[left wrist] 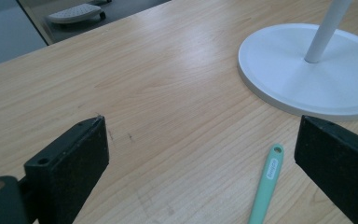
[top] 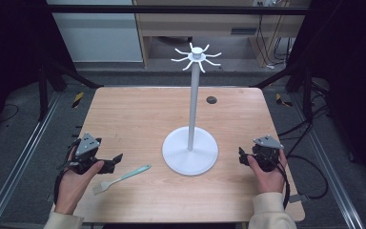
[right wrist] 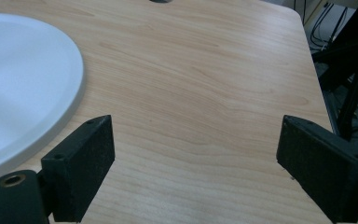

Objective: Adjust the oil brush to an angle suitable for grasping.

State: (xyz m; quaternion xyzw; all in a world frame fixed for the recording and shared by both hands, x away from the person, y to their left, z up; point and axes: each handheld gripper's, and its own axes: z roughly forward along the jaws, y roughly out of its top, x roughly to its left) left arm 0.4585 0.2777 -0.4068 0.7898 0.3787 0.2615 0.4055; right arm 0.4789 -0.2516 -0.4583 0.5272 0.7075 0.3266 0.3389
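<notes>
left claw point(top: 116, 160) gaping, right claw point(top: 241, 156) gaping, both low

Mint-green brush point(top: 122, 179), white stand point(top: 190, 148), light woodgrain table point(top: 138, 114).

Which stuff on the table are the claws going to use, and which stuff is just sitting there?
For the job:
- green brush, lying flat next to the left claw, which is open
- white stand with hooks on top, probably for hanging it
- right claw, open, holding nothing

Just lying about:
- dark round hole in the table
- cables on the floor
</notes>
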